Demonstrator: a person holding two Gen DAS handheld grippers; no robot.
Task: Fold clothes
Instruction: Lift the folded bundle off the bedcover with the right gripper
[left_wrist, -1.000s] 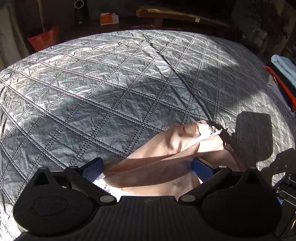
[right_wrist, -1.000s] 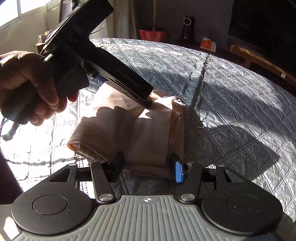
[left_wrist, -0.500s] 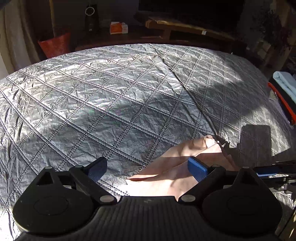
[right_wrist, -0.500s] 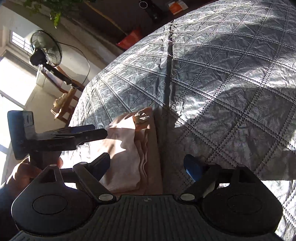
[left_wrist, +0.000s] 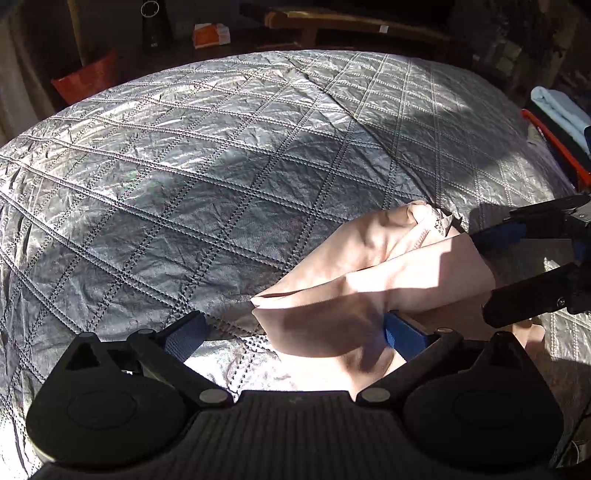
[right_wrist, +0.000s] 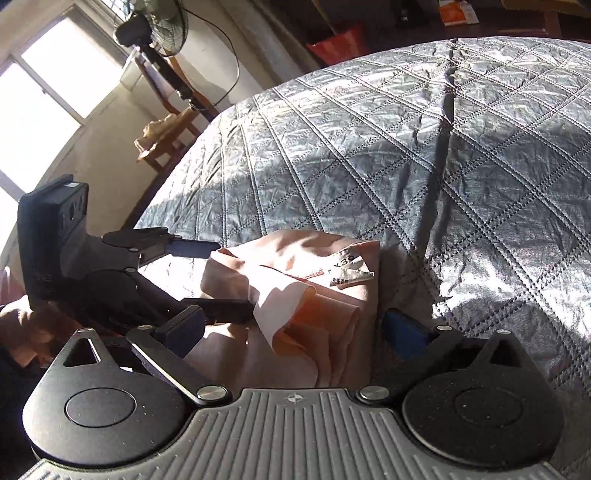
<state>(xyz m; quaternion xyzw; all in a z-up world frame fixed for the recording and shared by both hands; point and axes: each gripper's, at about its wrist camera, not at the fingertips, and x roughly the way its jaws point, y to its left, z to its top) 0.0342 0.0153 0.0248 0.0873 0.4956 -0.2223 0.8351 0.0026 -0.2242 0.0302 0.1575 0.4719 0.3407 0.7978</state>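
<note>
Fingers (right_wrist: 404, 334) opening astride peach garment (right_wrist: 295, 295); fan (right_wrist: 155, 22) beyond quilt (right_wrist: 443, 147).

Soft matt peach cloth garment (left_wrist: 373, 273) between the fingers (left_wrist: 404, 334); beyond them, a crinkled, faintly shiny quilted bedspread (left_wrist: 207, 162).

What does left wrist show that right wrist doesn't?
Left wrist only: light blue folded cloth beside an orange-edged item at the bed's right edge. Right wrist only: standing fan, sunlit window, wooden chair, and the garment's white label readable side up. Both: peach garment bunched on the grey quilted cover, red bag, and both tongs, left tongs and right tongs, jaws opening, pads off the cloth.
</note>
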